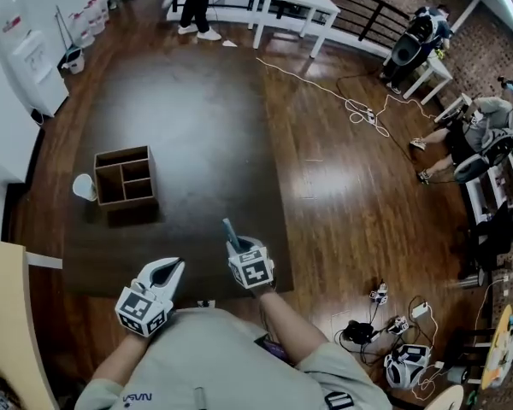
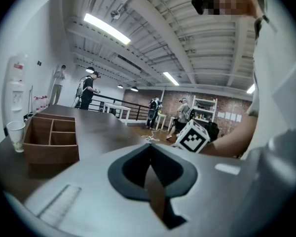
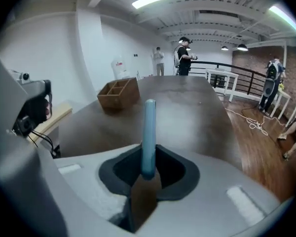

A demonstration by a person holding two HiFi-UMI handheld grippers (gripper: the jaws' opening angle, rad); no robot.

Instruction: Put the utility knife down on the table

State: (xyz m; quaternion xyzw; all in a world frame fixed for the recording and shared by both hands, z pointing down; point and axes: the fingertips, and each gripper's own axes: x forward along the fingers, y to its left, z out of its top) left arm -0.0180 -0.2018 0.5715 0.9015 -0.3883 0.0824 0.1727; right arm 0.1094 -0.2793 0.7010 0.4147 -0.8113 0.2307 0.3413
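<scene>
My right gripper (image 1: 237, 244) is shut on a slim blue utility knife (image 1: 230, 231) that sticks out ahead of its jaws over the near part of the dark table (image 1: 188, 118). In the right gripper view the utility knife (image 3: 148, 132) stands up between the jaws of the right gripper (image 3: 147, 174), pointing across the tabletop. My left gripper (image 1: 173, 268) hovers at the table's near edge with its jaws together and nothing in them. The left gripper (image 2: 149, 149) shows shut in its own view too.
A wooden compartment box (image 1: 125, 176) sits on the table's left side with a white cup (image 1: 84, 186) beside it. A water dispenser (image 1: 26, 54) stands at the far left wall. Cables (image 1: 359, 109) trail over the wood floor at right, and people stand at the far end.
</scene>
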